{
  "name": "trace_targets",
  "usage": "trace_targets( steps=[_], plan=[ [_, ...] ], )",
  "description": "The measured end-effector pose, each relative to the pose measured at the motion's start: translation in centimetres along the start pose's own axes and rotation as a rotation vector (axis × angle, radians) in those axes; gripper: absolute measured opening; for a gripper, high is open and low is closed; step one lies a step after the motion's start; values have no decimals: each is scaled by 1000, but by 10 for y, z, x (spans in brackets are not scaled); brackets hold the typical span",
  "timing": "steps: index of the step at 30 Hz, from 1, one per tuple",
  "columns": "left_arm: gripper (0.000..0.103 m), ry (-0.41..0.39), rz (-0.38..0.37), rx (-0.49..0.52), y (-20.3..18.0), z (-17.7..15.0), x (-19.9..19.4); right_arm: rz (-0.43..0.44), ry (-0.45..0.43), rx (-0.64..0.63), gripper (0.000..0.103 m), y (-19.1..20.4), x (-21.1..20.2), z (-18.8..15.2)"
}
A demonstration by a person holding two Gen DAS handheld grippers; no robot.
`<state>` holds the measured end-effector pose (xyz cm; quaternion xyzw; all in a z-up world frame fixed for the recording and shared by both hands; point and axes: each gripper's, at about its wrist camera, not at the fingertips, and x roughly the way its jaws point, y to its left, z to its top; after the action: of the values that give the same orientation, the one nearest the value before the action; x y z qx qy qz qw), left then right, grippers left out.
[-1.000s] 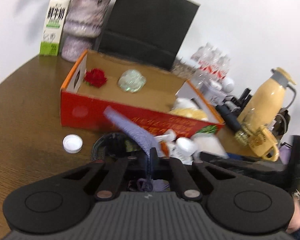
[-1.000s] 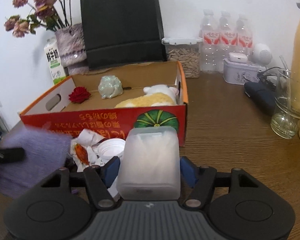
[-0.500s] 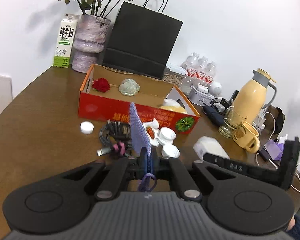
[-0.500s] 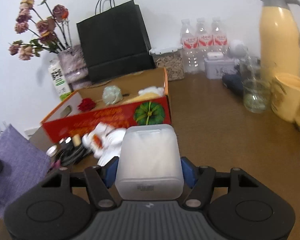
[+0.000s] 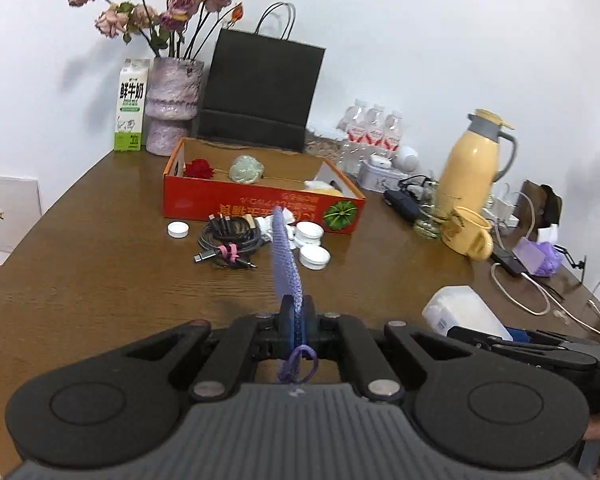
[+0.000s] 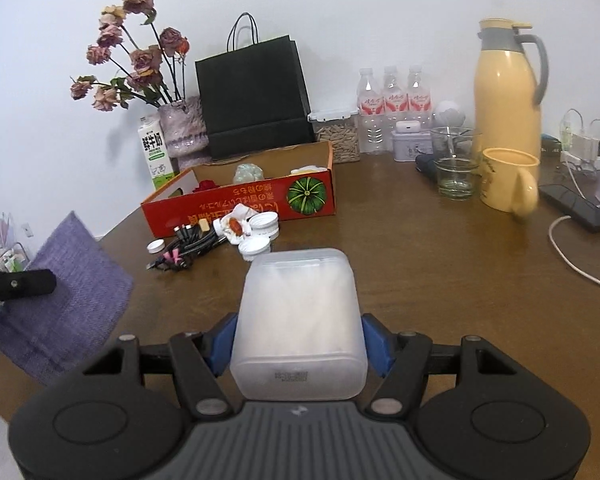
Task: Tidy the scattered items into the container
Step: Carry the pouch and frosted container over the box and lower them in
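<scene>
My left gripper [image 5: 296, 320] is shut on a purple knitted cloth [image 5: 285, 264], held edge-on above the table; the cloth also shows in the right wrist view [image 6: 64, 296]. My right gripper [image 6: 298, 344] is shut on a frosted white plastic box [image 6: 298, 320], also seen in the left wrist view [image 5: 464, 312]. The red cardboard box [image 5: 260, 204] stands farther back, holding a red rose [image 5: 198, 168], a pale green ornament [image 5: 246, 168] and a yellow-white plush. In front of it lie a cable bundle [image 5: 228, 240], white lids [image 5: 314, 256] and a crumpled wrapper [image 6: 236, 224].
Behind the box stand a black paper bag [image 5: 260, 92], a flower vase [image 5: 172, 108], a milk carton [image 5: 130, 104] and water bottles [image 5: 374, 128]. To the right are a yellow thermos [image 5: 472, 164], yellow mug [image 5: 468, 232], glass [image 6: 454, 168] and white cable [image 5: 540, 296].
Both grippers have pulled back and risen from the red box, each keeping its hold. The box and scattered items now sit much farther away.
</scene>
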<state>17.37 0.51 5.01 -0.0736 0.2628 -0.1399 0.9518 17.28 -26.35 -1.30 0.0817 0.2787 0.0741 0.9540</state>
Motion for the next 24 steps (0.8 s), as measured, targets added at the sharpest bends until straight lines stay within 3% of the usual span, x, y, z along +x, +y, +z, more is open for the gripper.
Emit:
trace_targets(
  steps=[12,18,24],
  plan=[
    [4,-70,0,10,-3,-12,-48,19,-67,-42,64,20,-59,-15],
    [4,-44,5,-16,9,-15,-39,33,-46,-45,64,26,-56,-20],
    [4,-44,24,5,21,1,-16,24,-40,-25,64,21,-35,-2]
  ],
)
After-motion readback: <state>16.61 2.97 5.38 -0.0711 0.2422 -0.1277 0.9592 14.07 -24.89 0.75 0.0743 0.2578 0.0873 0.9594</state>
